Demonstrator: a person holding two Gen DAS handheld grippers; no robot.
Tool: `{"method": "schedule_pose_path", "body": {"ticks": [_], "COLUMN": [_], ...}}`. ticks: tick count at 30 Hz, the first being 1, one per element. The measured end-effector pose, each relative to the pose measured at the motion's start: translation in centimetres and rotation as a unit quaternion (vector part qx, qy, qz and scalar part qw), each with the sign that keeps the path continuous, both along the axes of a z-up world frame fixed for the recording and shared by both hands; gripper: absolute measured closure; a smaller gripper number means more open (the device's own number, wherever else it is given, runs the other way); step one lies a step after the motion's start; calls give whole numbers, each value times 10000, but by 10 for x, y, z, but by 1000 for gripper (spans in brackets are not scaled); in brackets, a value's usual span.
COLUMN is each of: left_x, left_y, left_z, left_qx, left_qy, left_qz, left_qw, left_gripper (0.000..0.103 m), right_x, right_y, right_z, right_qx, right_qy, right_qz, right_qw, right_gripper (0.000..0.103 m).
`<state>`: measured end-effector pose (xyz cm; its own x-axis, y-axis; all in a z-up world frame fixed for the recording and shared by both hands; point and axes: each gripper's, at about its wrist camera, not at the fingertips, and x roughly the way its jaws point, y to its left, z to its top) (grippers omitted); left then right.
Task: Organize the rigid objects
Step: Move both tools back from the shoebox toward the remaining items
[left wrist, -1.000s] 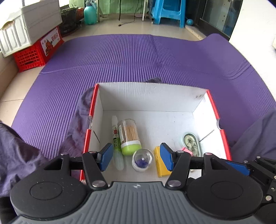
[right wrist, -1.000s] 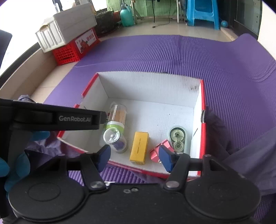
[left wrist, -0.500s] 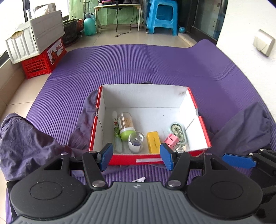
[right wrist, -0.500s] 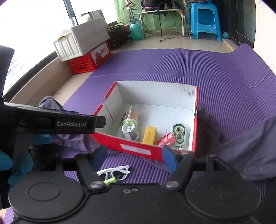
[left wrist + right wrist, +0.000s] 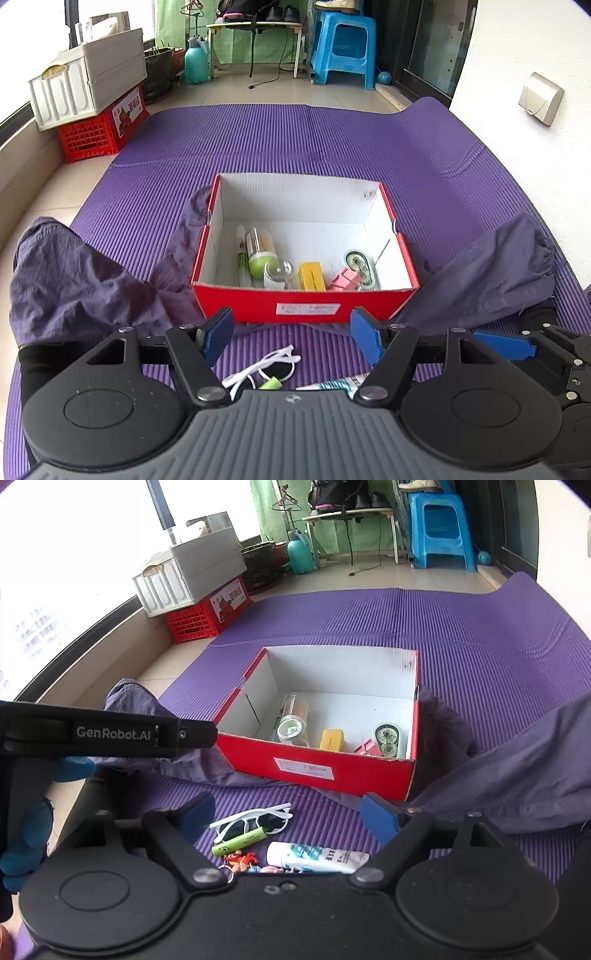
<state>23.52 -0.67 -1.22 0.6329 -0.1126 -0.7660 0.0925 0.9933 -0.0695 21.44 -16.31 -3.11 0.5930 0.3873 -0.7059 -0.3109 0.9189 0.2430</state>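
Observation:
A red cardboard box [image 5: 306, 304] [image 5: 314, 768] with a white inside sits on the purple mat. In it lie a toothpick jar [image 5: 260, 245], a clear round pot [image 5: 277, 273], a yellow block [image 5: 311, 276], a pink clip [image 5: 345, 281] and a correction tape [image 5: 360, 264]. On the mat in front of the box lie white sunglasses [image 5: 255, 821], a green tube [image 5: 238, 842], a white tube [image 5: 314, 856] and a keychain [image 5: 242, 860]. My left gripper [image 5: 291, 338] and right gripper [image 5: 288, 818] hover over these loose things, jaws opening, nothing between them.
Dark blue cloth [image 5: 85, 284] lies bunched on both sides of the box. A white crate [image 5: 88, 77] on a red crate [image 5: 99, 129] stands at the far left, a blue stool [image 5: 343, 48] at the back. A blue-gloved hand [image 5: 26, 834] holds the left gripper.
Both grippers have pulled back and up from over the box, so the loose things on the mat in front of it came into view. Both jaws stand wider than before.

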Motion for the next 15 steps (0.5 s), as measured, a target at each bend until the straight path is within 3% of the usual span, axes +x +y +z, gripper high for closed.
{"method": "schedule_pose_path", "body": {"ticks": [3,12,15], "left_x": [-10,-27,-30], "left_y": [0,5,10], "left_z": [-2,-15,-21], "left_qx": [-18,-365,-549], "left_qy": [-29,85,117], "left_qz": [70,103,183], "left_qw": [10000,9992,9983], "left_gripper": [25,24,12], "right_x": [-9,-29,-35], "right_y": [-4,-18,-21], "right_z": [1,-7,-16], "right_qx": [45,218,210], "right_qy": [-28,4,99], "right_qz": [4,-57,-65], "right_qw": [10000,9997,9997], "right_gripper": [12,6,6]}}
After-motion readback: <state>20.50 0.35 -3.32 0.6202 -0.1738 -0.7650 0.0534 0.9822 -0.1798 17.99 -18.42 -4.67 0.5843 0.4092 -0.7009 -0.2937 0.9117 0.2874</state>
